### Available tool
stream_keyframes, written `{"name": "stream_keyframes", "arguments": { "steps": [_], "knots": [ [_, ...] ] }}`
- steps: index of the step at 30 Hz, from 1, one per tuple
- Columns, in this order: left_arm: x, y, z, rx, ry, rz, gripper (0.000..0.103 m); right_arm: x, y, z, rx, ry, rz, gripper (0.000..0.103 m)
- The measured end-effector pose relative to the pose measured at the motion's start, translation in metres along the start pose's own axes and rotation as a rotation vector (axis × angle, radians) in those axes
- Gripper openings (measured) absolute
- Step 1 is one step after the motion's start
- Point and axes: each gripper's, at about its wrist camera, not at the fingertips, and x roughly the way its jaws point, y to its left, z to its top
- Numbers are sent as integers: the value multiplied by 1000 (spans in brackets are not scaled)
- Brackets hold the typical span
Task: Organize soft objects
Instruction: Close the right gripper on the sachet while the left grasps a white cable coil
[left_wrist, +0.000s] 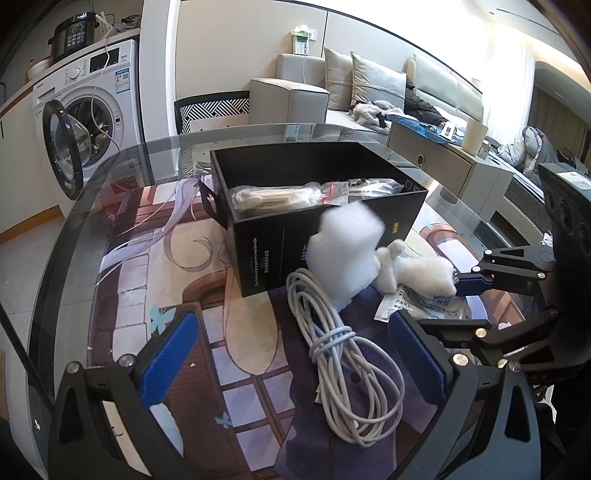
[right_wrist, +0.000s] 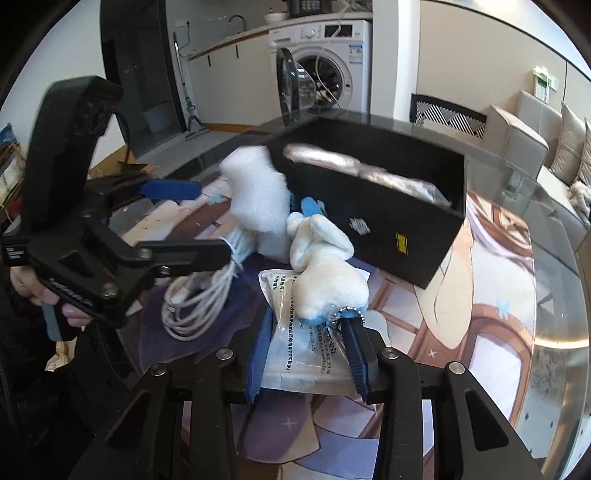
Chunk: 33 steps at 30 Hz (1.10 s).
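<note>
A black box (left_wrist: 332, 236) (right_wrist: 413, 229) holding plastic bags stands on the table. A clump of white stuffing (left_wrist: 343, 251) (right_wrist: 258, 195) leans on its front wall. A white plush toy (left_wrist: 421, 273) (right_wrist: 325, 273) lies on a white printed packet (left_wrist: 424, 306) (right_wrist: 306, 350). A coiled white cable (left_wrist: 354, 369) (right_wrist: 199, 295) lies beside them. My left gripper (left_wrist: 295, 365) is open over the cable. My right gripper (right_wrist: 310, 332) is half closed, its blue fingers either side of the plush toy's lower end; its fingers (left_wrist: 472, 284) also show in the left wrist view.
The glass table (left_wrist: 110, 166) carries a printed mat (left_wrist: 166, 266) (right_wrist: 480, 295). A washing machine (left_wrist: 85, 110) (right_wrist: 325, 74) with its door open stands behind. A sofa (left_wrist: 369, 88) and low cabinet (left_wrist: 443, 162) lie beyond the table.
</note>
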Motion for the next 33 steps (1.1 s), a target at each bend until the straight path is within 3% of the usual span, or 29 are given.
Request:
{"name": "stream_keyframes", "arguments": {
  "steps": [11, 17, 24, 26, 28, 30, 33],
  "knots": [
    [2, 5, 1, -2, 5, -6, 103, -35, 9, 10, -24, -81, -24, 39],
    [3, 4, 0, 4, 14, -13, 103, -26, 7, 7, -25, -54, -10, 39],
    [14, -4, -7, 33, 79, -30, 102, -10, 0, 3, -1, -19, -11, 39],
    [20, -7, -10, 35, 105, -33, 98, -10, -1, 2, -2, -20, -13, 39],
    [23, -8, -12, 25, 135, -50, 79, -12, -1, 2, -1, -23, -13, 39],
    [23, -11, -13, 32, 135, -50, 71, -13, -1, 2, -2, -25, -13, 39],
    [21, -16, -14, 53, 133, -55, 48, -13, -1, 1, 0, -29, -14, 39]
  ]
}}
